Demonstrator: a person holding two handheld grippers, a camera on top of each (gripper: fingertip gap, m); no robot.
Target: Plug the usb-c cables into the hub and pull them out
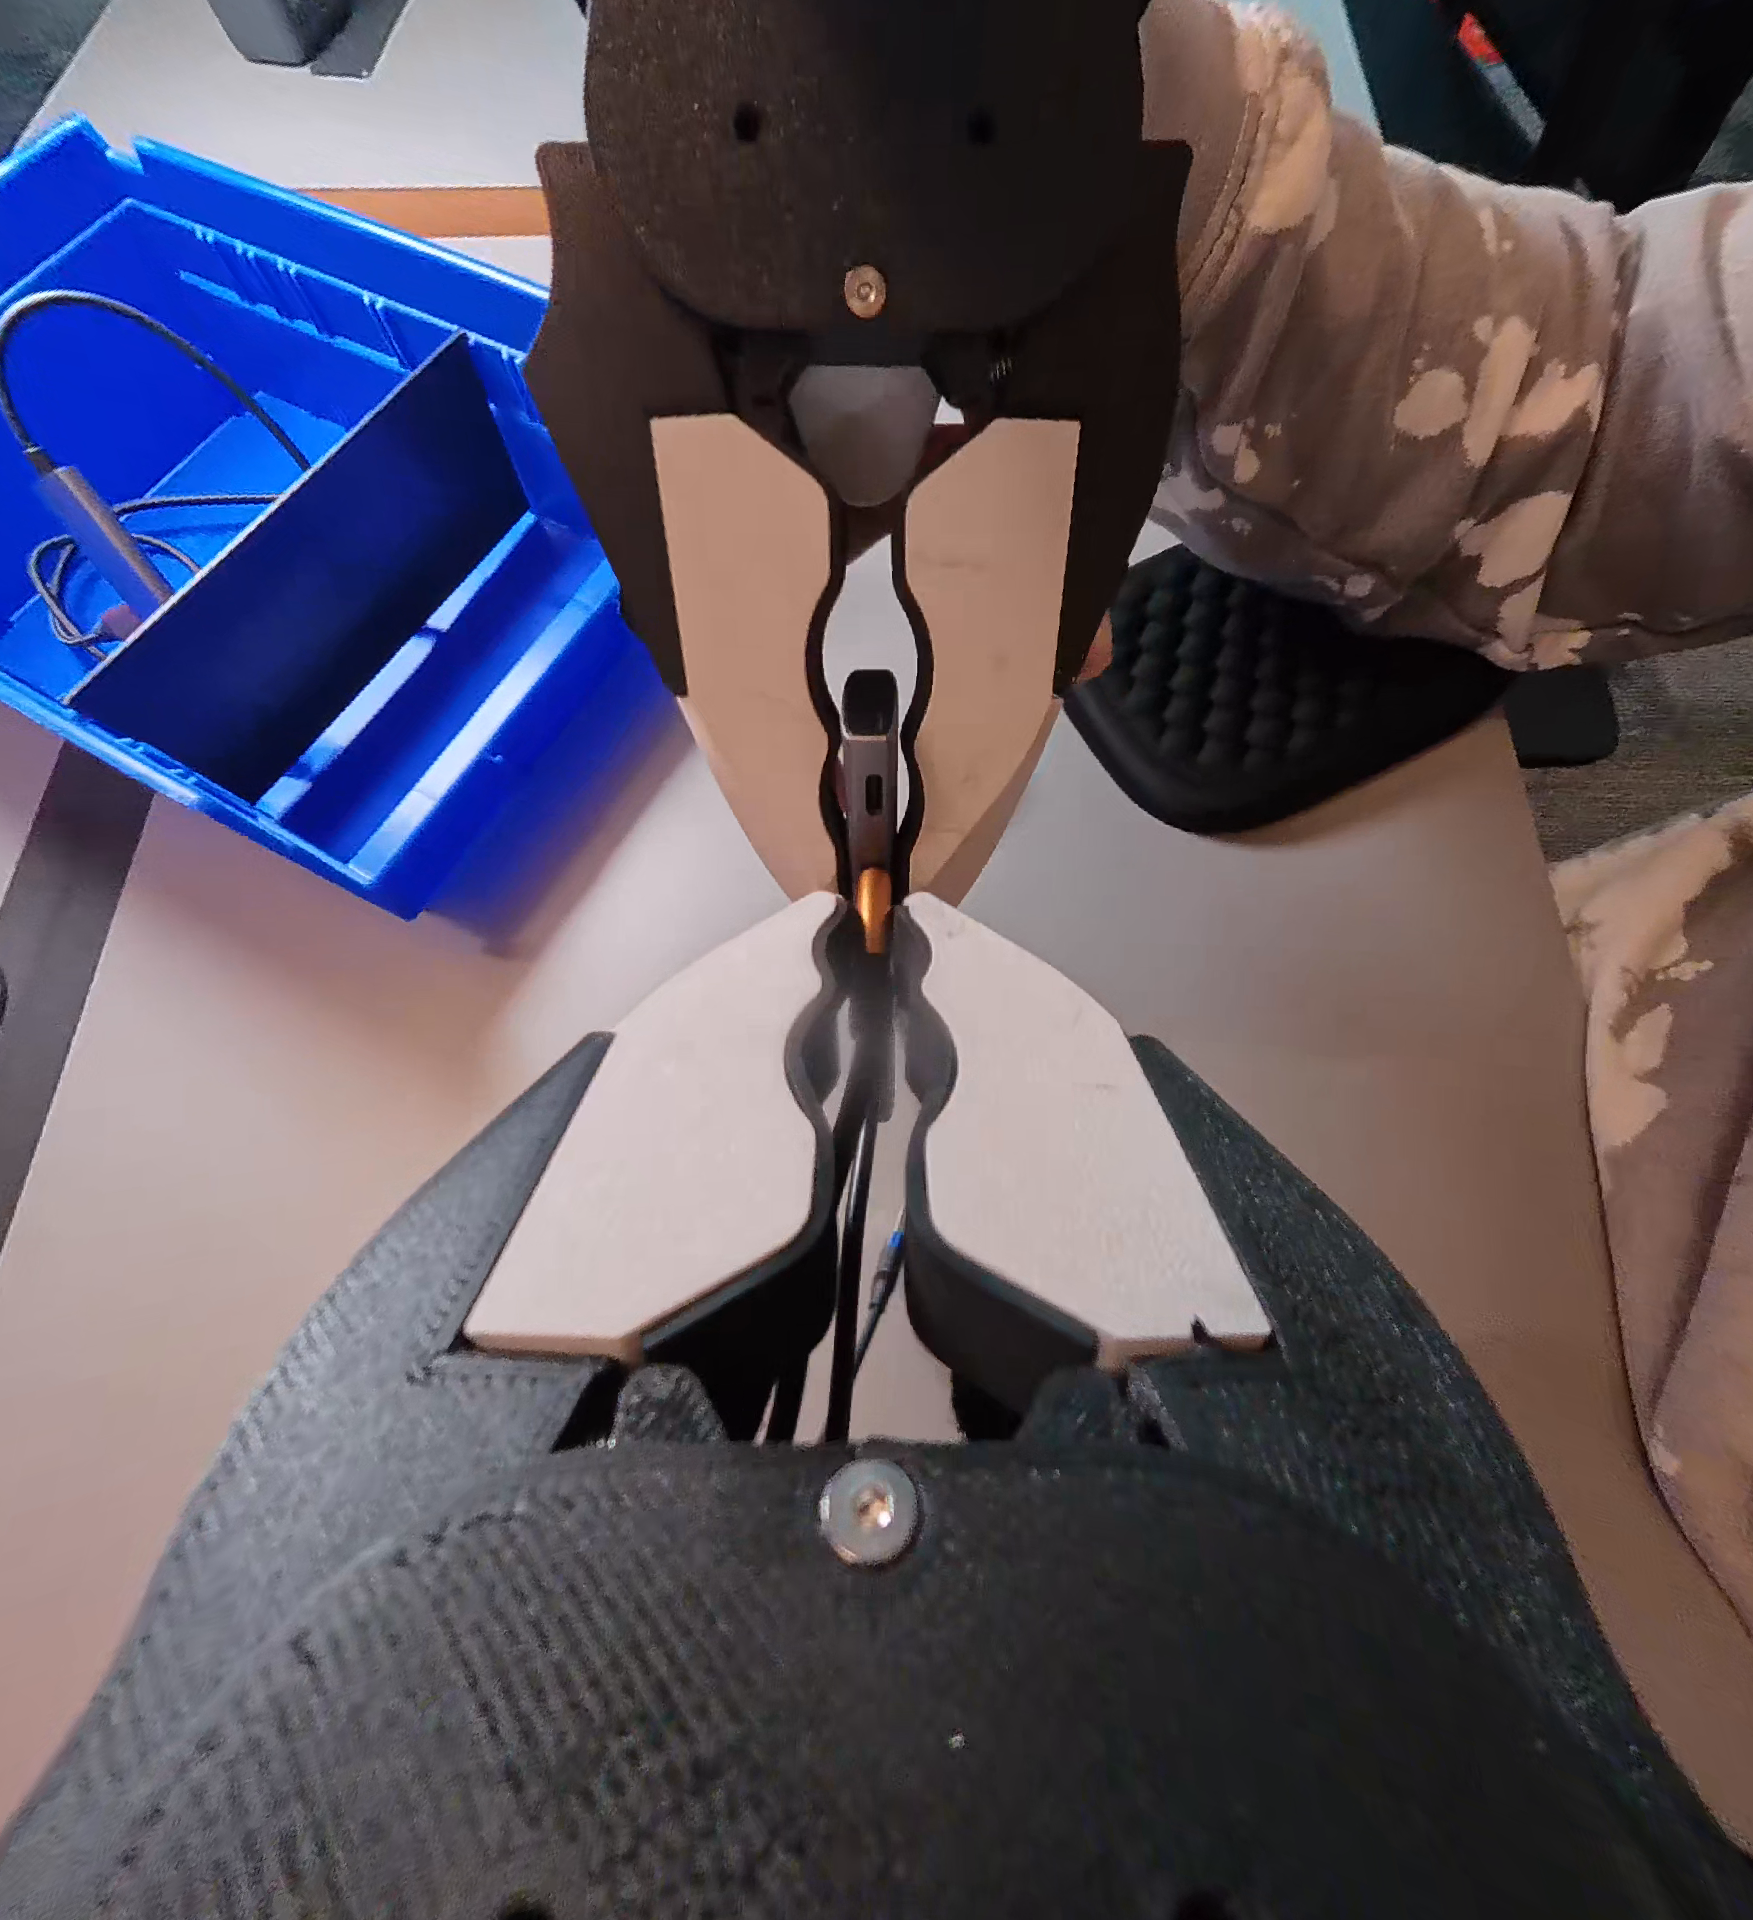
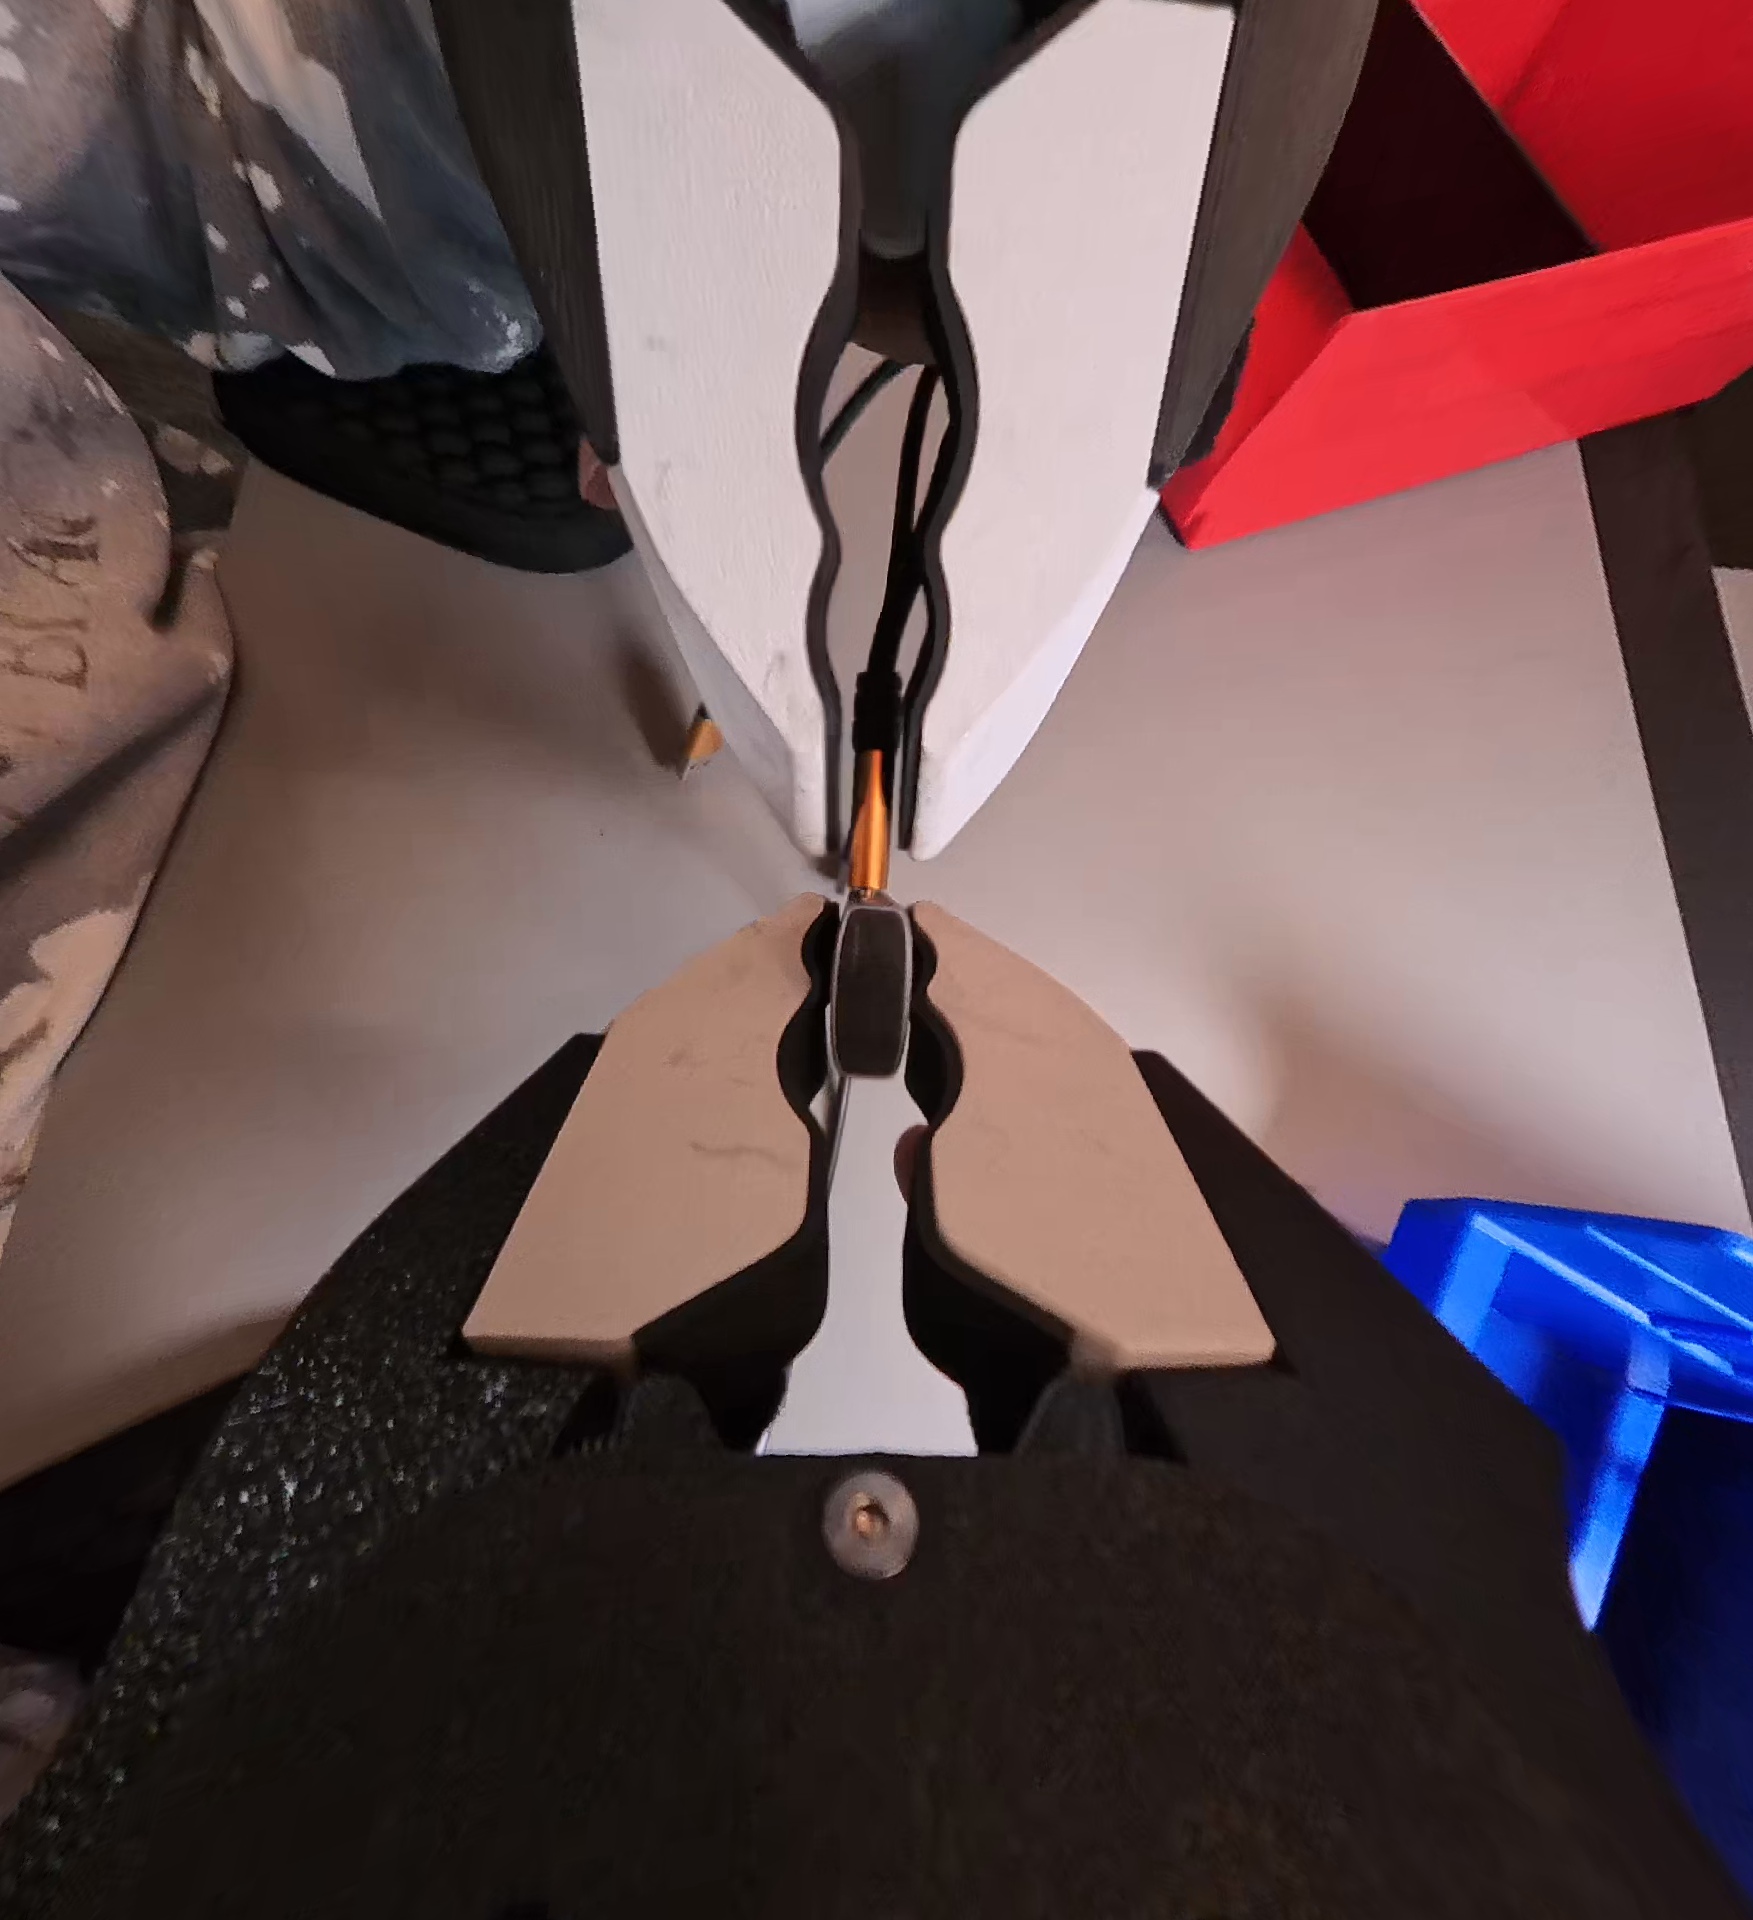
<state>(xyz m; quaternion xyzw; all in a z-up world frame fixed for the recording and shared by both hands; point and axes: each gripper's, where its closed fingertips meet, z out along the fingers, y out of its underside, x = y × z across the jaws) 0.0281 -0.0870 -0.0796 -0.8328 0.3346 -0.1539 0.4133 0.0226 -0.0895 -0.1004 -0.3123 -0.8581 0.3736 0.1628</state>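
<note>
1. at the far left of the left wrist view a blue bin [image 1: 228, 582] rests on the pale table [image 1: 332, 1091]; its left compartment, behind a dark divider [image 1: 332, 520], holds a second grey hub [image 1: 103, 540] with looped black cable.
2. in the middle the left gripper [image 1: 870, 914] has its jaws narrowed on a usb-c cable [image 1: 856, 1195], gripping it at the orange plug [image 1: 872, 912]; black cable trails back between the fingers.
3. directly opposite, tip to tip, the right gripper [image 2: 874, 909] is clamped on the hub [image 2: 870, 1003], a slim grey body with a dark end and a small port on its side [image 1: 870, 795].
4. the right wrist view shows the orange plug's tip meeting the hub's end; whether it is fully seated cannot be told.
5. to the right a patterned sleeve [image 1: 1423, 364] reaches in over a black mesh chair [image 1: 1267, 696].
6. a red box [image 2: 1526, 312] stands on the table at the right of the right wrist view.
</note>
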